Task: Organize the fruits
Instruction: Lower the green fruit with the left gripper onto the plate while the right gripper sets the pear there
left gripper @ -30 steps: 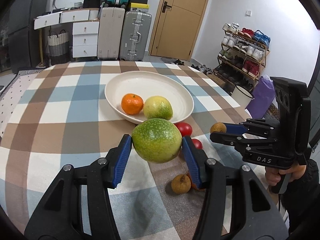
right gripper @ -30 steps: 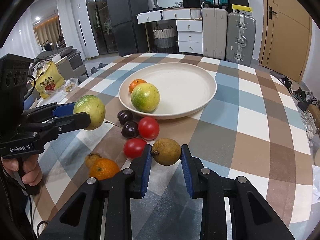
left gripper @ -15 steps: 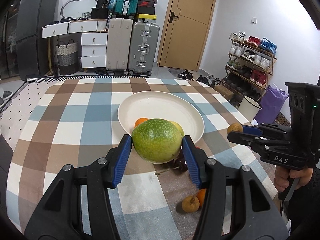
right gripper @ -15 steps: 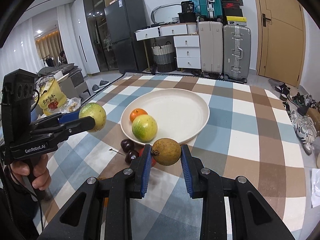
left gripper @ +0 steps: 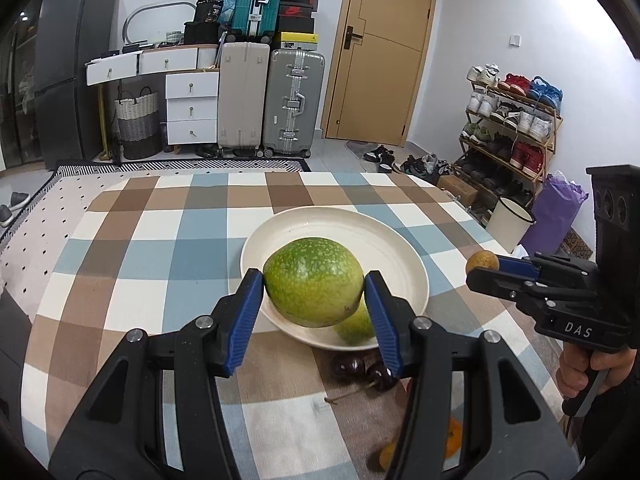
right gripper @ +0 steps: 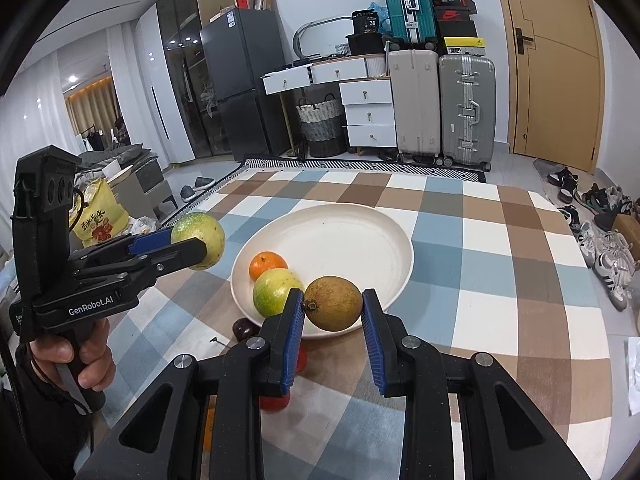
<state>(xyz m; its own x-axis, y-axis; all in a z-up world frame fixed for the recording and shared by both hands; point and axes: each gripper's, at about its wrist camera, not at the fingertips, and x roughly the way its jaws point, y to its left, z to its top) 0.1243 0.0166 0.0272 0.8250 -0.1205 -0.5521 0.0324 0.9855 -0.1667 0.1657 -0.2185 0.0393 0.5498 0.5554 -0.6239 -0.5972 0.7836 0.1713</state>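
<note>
Your left gripper [left gripper: 314,306] is clamped on the big green fruit [left gripper: 313,280]. Your right gripper [right gripper: 332,334] is clamped on the small brown fruit [right gripper: 333,303]. Both fruits are up in the air, just before the near rim of the white plate [right gripper: 384,236].

Two fruits already sit in the plate, at about 8 o'clock on it in the right view: a small orange [right gripper: 267,265] and a round green-yellow fruit [right gripper: 277,292] touching it. The rest of the plate is bare, so aim there.

Go one at a time, so the two grippers do not bump. Carry the green fruit to the middle of the plate, toward 12 o'clock from where you hold it. Bring it down low until it almost touches the plate, then let go slowly. It is round and I think it will roll, so do not drop it from high up.

Next, bring the brown fruit to the bare side, about 3 o'clock on the plate. Set it down softly too.

Stay clear of the dark cherries [left gripper: 362,368] on the desk [left gripper: 132,256] just in front of the plate. A red tomato [right gripper: 276,402] lies there too, and more small fruit is partly hidden under your grippers. Those look like the next ones to pick up.
</note>
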